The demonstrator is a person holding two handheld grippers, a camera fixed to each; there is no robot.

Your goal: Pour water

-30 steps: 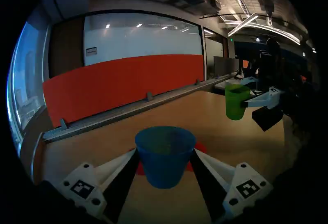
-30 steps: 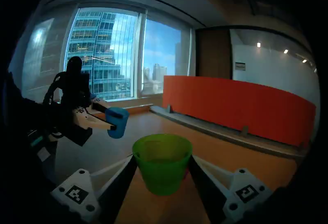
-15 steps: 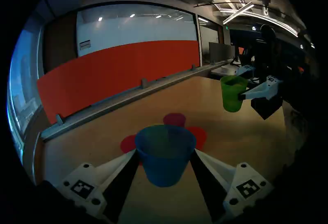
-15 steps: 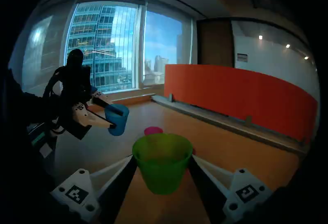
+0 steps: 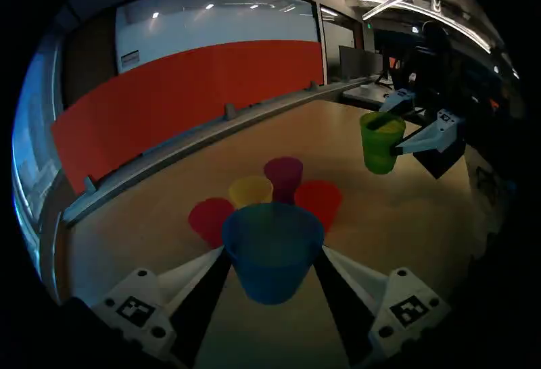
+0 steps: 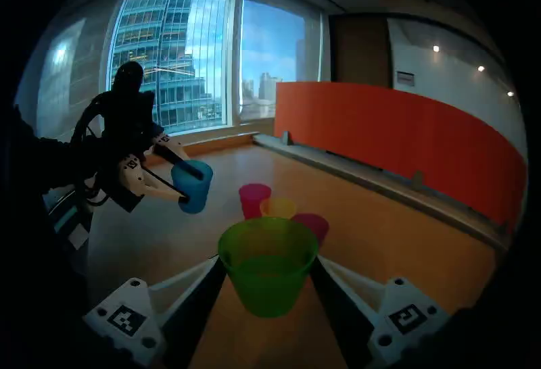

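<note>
The desk (image 5: 419,213) carries a cluster of four small cups (image 5: 250,190) (red, yellow, purple and orange-red), and the left gripper view gives you all four. In the right gripper view you can count three of them, because the green cup (image 6: 268,247) stands in front of the rest. Your left gripper (image 5: 272,264) is closed on the blue cup (image 5: 272,234), just on the near side of the cluster. Your right gripper (image 6: 268,271) clamps the green cup, off to the side of the cluster and above the desk. Both cups are upright, so I judge that the pouring is not yet begun — you are in the approach. Next, bring one rim over the receiving cup and tilt slowly. Whether either held cup has water inside — I cannot tell.
</note>
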